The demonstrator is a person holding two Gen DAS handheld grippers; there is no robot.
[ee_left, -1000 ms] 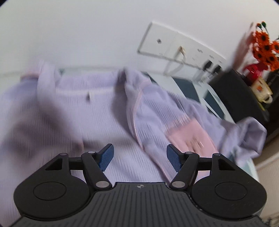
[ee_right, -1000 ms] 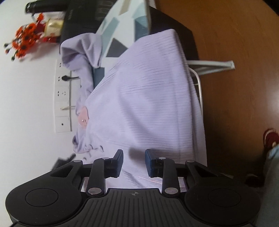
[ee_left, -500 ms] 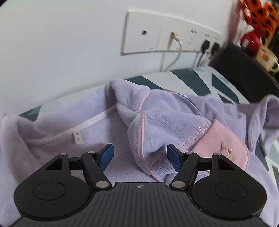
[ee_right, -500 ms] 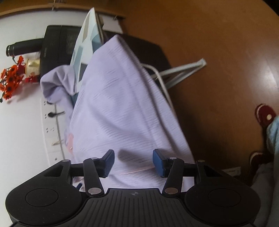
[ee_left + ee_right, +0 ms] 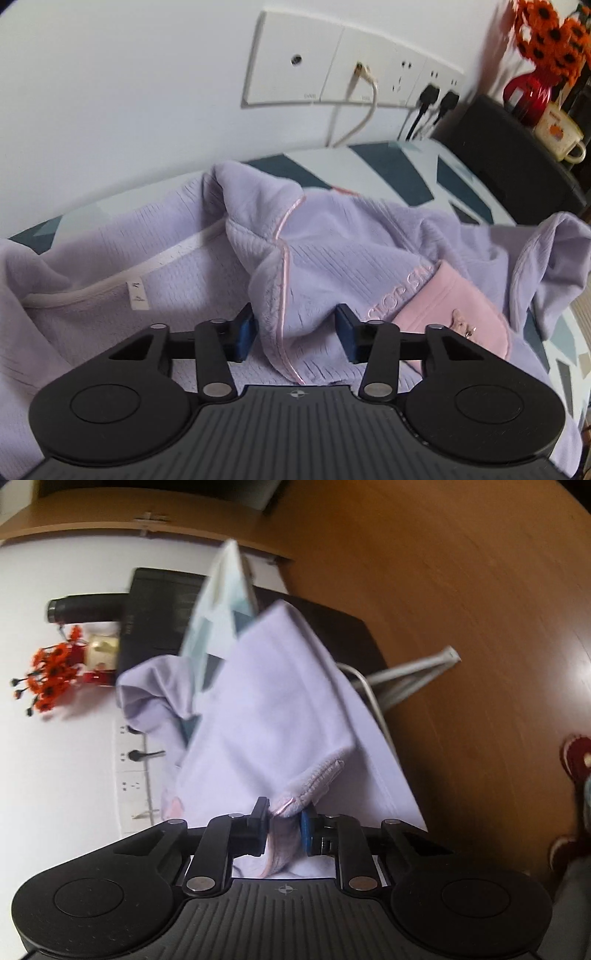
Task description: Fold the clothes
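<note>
Folding has barely begun: the right gripper (image 5: 283,829) is clamped on the lilac fleece jacket's (image 5: 332,258) hem, while the left gripper (image 5: 295,334) straddles its piped front edge, jaws apart.

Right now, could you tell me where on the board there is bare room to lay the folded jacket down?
Bare patterned cover shows in a strip between the lavender jacket and the wall sockets, running right toward the black box. The near side is crowded: the jacket's front edge sits between the left gripper fingers, and the right gripper clamps its hem.
</note>
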